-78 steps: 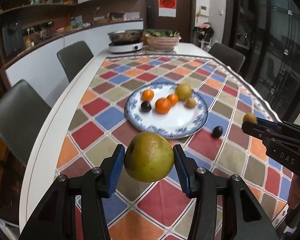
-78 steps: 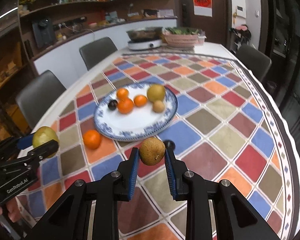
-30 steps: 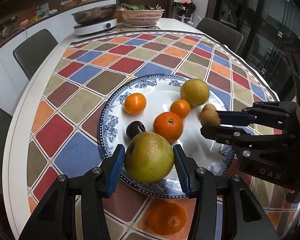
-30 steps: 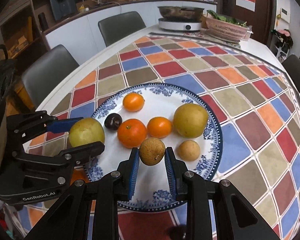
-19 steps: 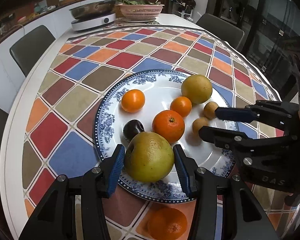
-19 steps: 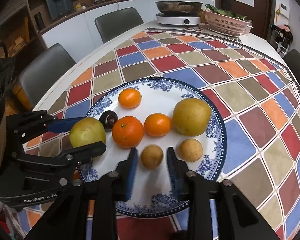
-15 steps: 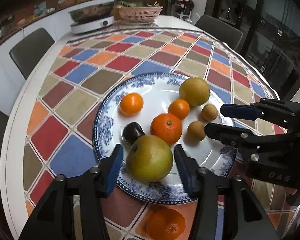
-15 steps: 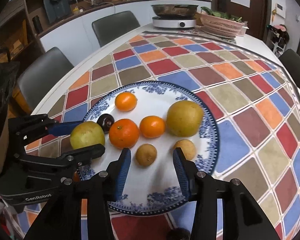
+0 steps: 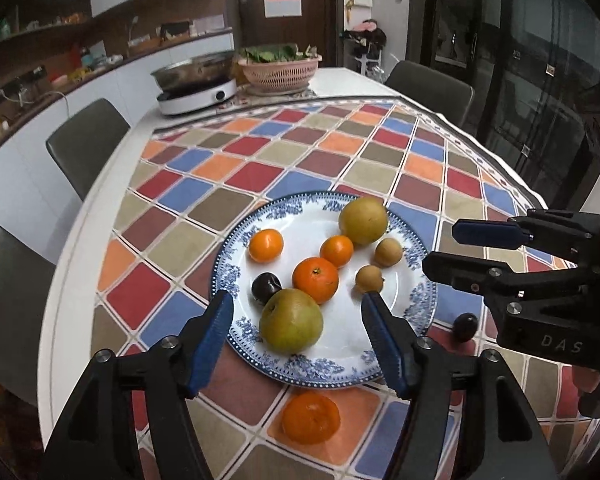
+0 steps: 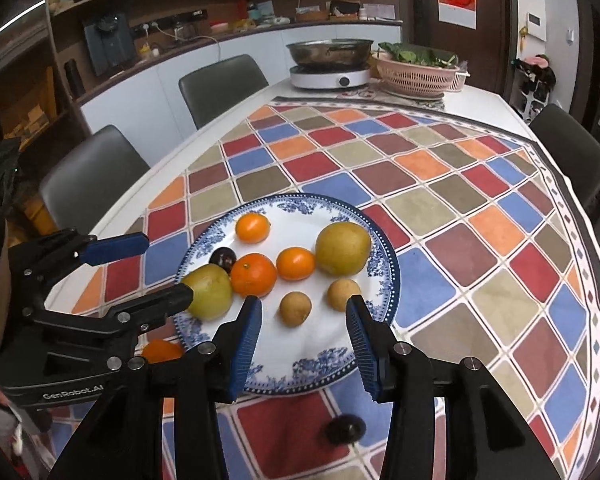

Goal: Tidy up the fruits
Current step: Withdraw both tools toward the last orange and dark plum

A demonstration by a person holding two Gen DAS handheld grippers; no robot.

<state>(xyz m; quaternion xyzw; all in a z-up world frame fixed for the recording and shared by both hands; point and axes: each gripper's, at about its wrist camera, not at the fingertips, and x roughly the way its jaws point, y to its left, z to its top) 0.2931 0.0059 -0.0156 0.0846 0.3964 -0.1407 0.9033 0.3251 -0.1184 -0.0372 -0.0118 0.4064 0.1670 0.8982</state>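
Observation:
A blue-and-white plate holds several fruits. A large green-yellow fruit rests near its front rim, between the fingers of my left gripper. The jaws are opening and the pads stand clear of it. A small brown fruit lies on the plate just ahead of my right gripper, which is open and touches nothing. The left gripper shows at the left of the right wrist view. The right gripper shows at the right of the left wrist view. An orange and a dark plum lie on the tablecloth off the plate.
On the plate also sit a yellow pear, three oranges, a dark plum and another brown fruit. A cooker with a pan and a pink basket stand at the far end. Chairs line the table's left edge.
Both grippers have let go of their fruits onto the plate, spread their jaws and drawn back and up. The green-yellow fruit and the brown fruit now rest on the plate.

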